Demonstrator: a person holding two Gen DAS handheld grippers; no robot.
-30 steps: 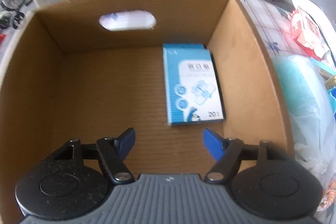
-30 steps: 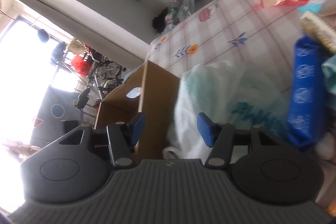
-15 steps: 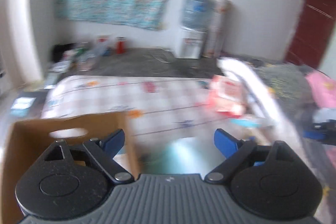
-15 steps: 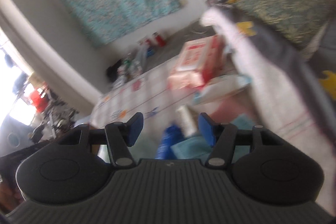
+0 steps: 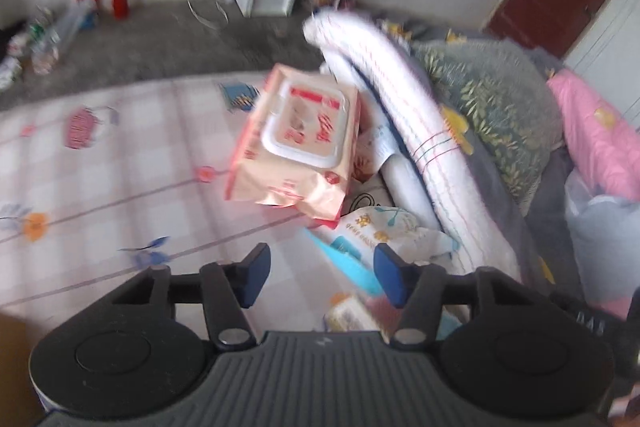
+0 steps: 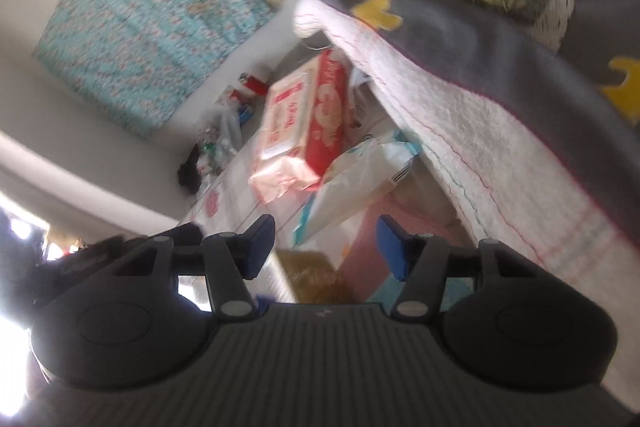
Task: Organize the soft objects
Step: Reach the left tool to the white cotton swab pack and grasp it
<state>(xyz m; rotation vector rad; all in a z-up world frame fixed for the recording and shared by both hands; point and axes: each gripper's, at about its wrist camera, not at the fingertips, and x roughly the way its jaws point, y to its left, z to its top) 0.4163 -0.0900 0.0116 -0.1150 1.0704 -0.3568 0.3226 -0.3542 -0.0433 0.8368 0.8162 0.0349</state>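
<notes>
- wet-wipes pack point(image 5: 298, 143): pink/red, white flip lid up, lies on the checked bed sheet point(image 5: 120, 163). Long axis runs near-far, tilted a little right at the far end; crimped end faces near.
- It sits ahead of the left gripper point(image 5: 320, 277), beyond the fingertips, not touching. Left gripper fingers apart, nothing between them.
- tissue pack point(image 5: 376, 231): white-blue, just near-right of the wipes, overlapping their near corner, close to the left gripper's right fingertip.
- Folded white quilt point(image 5: 404, 115) flanks both packs on the right.
- right gripper point(image 6: 326, 247): fingers apart, empty. Wipes pack point(image 6: 308, 123) lies far ahead, tissue pack point(image 6: 360, 183) nearer, between the fingertip lines.
- Both views motion-blurred.
</notes>
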